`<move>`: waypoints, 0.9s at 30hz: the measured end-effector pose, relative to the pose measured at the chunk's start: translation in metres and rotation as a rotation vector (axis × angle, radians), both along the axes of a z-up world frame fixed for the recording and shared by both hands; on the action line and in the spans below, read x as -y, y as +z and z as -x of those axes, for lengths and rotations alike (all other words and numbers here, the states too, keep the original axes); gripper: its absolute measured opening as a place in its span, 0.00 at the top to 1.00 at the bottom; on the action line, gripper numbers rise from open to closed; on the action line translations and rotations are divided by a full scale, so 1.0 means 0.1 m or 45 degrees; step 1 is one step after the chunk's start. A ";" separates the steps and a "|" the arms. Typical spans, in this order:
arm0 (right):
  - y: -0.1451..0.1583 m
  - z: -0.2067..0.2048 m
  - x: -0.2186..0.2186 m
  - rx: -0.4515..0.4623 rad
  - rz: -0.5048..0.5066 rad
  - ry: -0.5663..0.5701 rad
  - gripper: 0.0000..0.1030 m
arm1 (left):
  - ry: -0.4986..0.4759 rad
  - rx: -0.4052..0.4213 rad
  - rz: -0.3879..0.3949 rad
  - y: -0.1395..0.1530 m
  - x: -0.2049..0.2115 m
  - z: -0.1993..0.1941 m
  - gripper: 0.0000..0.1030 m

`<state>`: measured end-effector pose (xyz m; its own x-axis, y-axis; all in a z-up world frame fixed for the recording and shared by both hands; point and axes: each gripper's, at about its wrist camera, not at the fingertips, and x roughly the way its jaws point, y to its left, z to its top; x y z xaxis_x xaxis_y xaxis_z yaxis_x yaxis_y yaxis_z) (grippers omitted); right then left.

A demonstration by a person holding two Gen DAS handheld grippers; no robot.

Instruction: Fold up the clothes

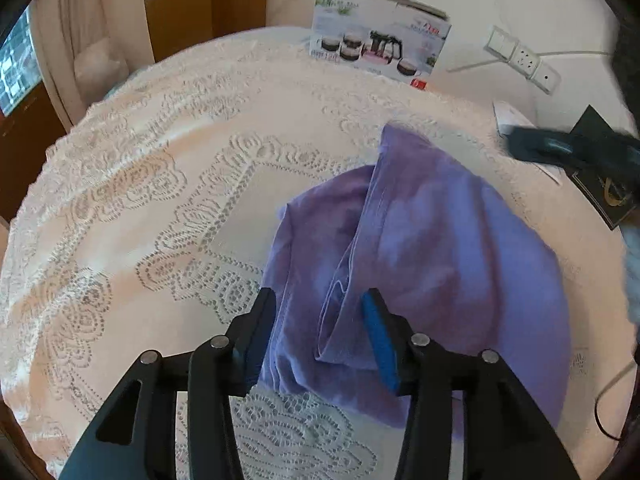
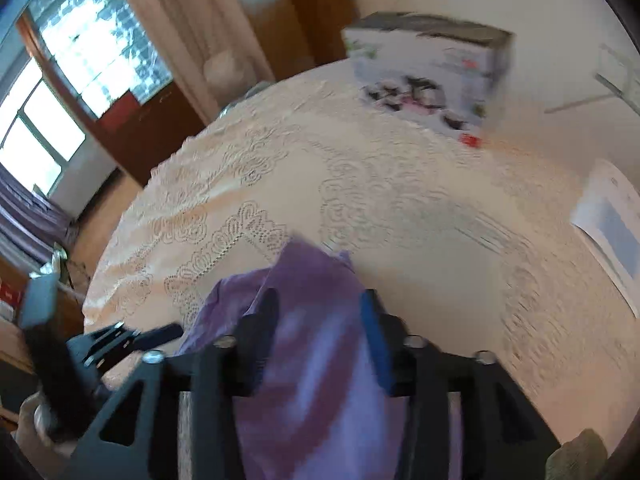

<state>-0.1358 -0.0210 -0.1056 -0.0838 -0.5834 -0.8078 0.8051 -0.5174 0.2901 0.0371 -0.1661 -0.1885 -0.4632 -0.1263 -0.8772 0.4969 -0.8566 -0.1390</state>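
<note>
Cloth: a purple garment lies on the lace tablecloth, right of the table's middle in the left wrist view, partly folded, with one flap doubled over the rest.
Long axis: runs from the near edge away toward the far right, its narrow end pointing at the wall sockets.
Left gripper: fingers spread wide, a fold of the garment lying between them; nothing is pinched.
Right gripper: fingers also parted, with purple cloth filling the gap; the picture is blurred, so I cannot tell whether it grips the cloth.
Other view of it: in the left wrist view the right gripper shows as a dark blur at the far right, off the cloth.
Box: printed carton standing at the table's far edge, well apart from the garment.
</note>
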 end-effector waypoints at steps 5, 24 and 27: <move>-0.01 -0.14 -0.60 0.071 0.025 -0.069 0.55 | -0.088 0.076 -0.079 -0.20 -0.15 0.10 0.72; -0.34 -0.69 -1.47 0.279 0.053 -0.349 0.55 | -0.223 0.121 0.081 0.38 0.28 -0.12 0.51; -0.33 -0.57 -1.47 0.276 0.077 -0.525 0.53 | -0.368 0.040 0.074 0.48 0.34 0.12 0.39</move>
